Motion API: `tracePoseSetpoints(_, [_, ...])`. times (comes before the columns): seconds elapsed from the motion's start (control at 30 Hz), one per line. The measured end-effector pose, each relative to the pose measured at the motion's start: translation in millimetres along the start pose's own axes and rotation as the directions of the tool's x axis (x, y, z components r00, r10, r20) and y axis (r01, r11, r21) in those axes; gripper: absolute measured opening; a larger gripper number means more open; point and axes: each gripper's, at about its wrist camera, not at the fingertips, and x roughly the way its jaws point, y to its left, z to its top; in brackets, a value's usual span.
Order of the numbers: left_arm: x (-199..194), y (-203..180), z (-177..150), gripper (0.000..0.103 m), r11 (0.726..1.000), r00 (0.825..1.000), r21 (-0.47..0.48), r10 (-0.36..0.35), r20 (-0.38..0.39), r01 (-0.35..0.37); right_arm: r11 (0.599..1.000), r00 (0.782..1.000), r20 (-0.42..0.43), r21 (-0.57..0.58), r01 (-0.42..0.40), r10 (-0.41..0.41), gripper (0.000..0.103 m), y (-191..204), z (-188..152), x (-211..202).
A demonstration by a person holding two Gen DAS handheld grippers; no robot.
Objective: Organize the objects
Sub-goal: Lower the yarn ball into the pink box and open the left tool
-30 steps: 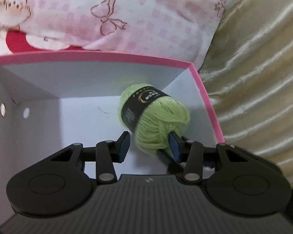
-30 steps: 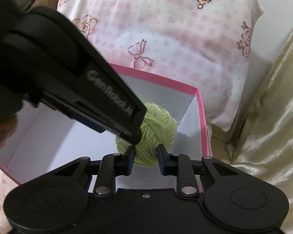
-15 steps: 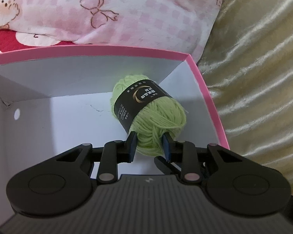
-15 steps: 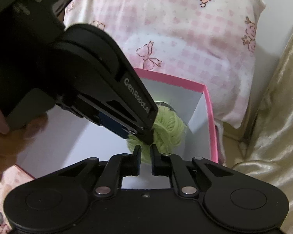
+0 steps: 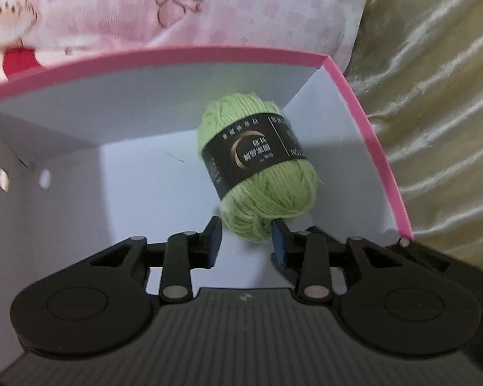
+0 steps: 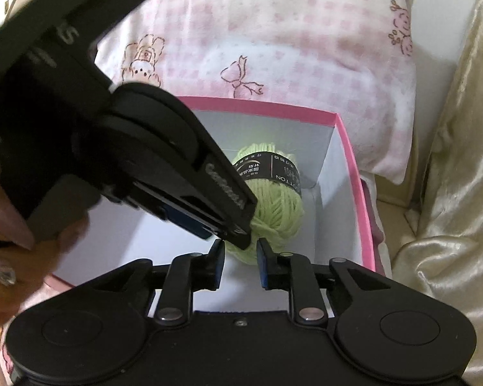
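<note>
The left wrist view is taken from close above the pink box (image 5: 364, 103), looking down into its far right corner past the left tongs (image 5: 246, 238). The right wrist view is taken from a bit farther back and higher. The green yarn ball (image 5: 257, 173) and the pink pillow (image 6: 299, 48) are seen in both.

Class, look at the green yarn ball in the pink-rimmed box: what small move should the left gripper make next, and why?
Probably draw the left gripper back out of the pink-rimmed white box: its jaws stand open, and the green yarn ball with a black label appears to lie released near the box's far right corner.
</note>
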Motion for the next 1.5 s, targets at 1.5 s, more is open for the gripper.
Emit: tracePoseSetpoints(1.5, [-85.8, -11.0, -18.4, 0.049, 0.996, 0.992, 0.061, 0.060, 0.107, -0.067, 0.986, 0.998, -0.012, 0.157, -0.051, 0.054, 0.037, -11.2, 7.9, -51.2])
